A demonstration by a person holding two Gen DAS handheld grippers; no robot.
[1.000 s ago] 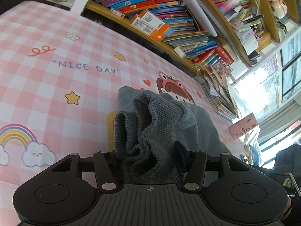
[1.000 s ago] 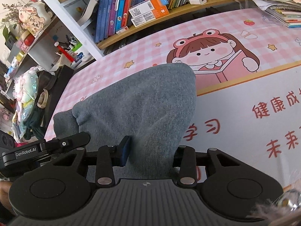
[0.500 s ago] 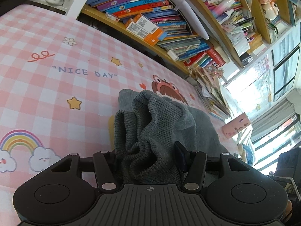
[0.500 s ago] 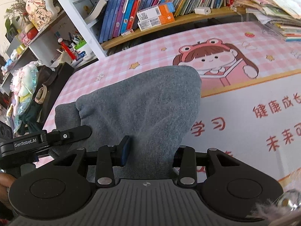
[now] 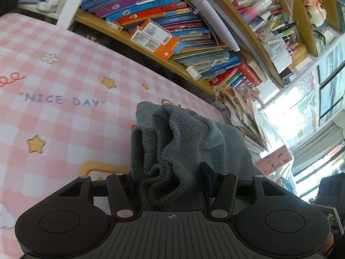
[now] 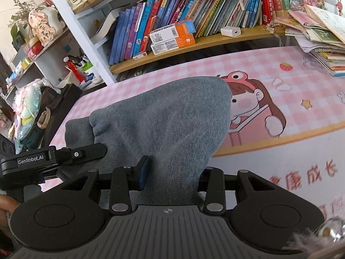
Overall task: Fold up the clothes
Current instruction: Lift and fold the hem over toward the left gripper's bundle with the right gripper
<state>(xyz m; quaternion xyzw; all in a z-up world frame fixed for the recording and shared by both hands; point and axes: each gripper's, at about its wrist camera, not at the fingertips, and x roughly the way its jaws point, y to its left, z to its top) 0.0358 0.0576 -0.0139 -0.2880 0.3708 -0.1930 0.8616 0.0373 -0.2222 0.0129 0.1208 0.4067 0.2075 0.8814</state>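
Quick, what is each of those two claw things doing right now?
Left gripper: closed on the ribbed cuff of the grey garment.
Right gripper: closed on the same grey garment.

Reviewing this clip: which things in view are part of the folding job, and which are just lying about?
In the job:
- grey garment, bunched ribbed cuff
- left tongs, shut on the cuff
- right tongs, shut on the garment
- pink checked table cover

Lying about:
- shelf books
- orange boxes
- white charger
- paper stack
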